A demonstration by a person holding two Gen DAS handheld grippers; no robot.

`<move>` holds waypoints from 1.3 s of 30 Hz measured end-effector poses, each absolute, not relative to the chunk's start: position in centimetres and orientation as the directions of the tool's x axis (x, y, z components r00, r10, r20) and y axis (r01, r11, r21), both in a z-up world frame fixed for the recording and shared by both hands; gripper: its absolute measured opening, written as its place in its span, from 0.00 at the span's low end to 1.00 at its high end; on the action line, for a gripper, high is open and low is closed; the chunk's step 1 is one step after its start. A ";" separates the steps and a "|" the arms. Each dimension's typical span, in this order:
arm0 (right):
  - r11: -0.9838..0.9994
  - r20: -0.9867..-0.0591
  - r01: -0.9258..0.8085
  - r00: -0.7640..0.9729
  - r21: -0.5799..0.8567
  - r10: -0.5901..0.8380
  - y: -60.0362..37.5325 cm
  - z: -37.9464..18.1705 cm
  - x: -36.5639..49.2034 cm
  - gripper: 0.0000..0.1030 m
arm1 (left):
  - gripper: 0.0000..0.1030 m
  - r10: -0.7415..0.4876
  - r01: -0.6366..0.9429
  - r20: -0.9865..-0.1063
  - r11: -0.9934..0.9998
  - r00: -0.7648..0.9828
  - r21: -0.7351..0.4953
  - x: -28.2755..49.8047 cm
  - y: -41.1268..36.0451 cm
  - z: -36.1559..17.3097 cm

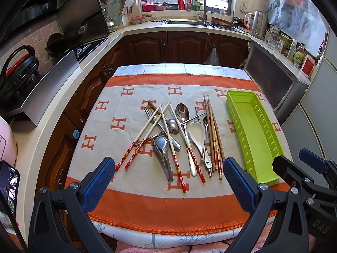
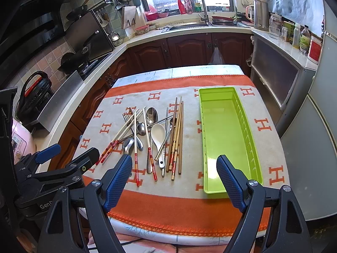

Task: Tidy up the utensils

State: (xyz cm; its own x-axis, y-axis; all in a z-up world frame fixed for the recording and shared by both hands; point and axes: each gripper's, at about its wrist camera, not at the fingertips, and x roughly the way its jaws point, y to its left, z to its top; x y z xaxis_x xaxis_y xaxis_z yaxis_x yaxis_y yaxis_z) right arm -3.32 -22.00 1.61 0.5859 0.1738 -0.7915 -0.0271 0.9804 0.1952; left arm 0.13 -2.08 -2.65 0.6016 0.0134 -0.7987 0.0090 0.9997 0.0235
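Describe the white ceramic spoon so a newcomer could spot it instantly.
Start at the long lime-green plastic tray on the orange-and-beige cloth; the utensil pile lies to its left. In the pile's right half, just left of the brown wooden chopsticks, lies the white ceramic soup spoon. It is the only white, non-metal spoon.

Orange-and-beige H-pattern cloth (image 1: pixel 130 175) covers the surface; behind it dark wood cabinets (image 1: pixel 185 46), sink faucet (image 1: pixel 203 4), steel kettle (image 1: pixel 259 24), black wok (image 1: pixel 63 42) on stove, bottles (image 2: pixel 303 39) on right counter.

An orange-bordered cloth (image 1: pixel 168 202) covers the table (image 1: pixel 181 68).
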 end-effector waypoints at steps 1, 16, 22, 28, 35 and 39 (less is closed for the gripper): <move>0.980 -0.792 -0.027 0.585 0.196 0.174 -22.1 1.6 -3.3 0.81 | 0.98 0.014 0.009 -0.799 1.000 0.602 0.025 0.1 -2.1 -2.7; 0.980 -0.828 -0.054 0.526 0.193 0.192 -20.3 0.9 -1.9 0.81 | 0.99 -0.102 0.036 -0.826 0.994 0.555 -0.099 2.1 0.7 -3.9; 0.972 -0.849 -0.083 0.474 0.221 0.233 -19.0 0.1 1.6 0.81 | 0.99 -0.055 0.027 -0.816 0.998 0.576 -0.048 5.1 4.5 -3.8; 0.961 -0.863 -0.110 0.423 0.253 0.276 -17.5 -0.6 6.5 0.73 | 0.99 -0.102 0.055 -0.860 0.995 0.500 -0.086 9.8 7.6 -4.6; 0.954 -0.901 -0.128 0.315 0.271 0.298 -15.4 -3.9 12.7 0.60 | 0.99 -0.110 0.088 -0.897 0.993 0.429 -0.079 14.4 9.0 -7.7; 0.940 -0.907 -0.126 0.250 0.317 0.339 -13.9 -6.8 15.2 0.51 | 0.91 -0.139 0.119 -0.929 0.987 0.343 -0.104 16.3 9.4 -11.1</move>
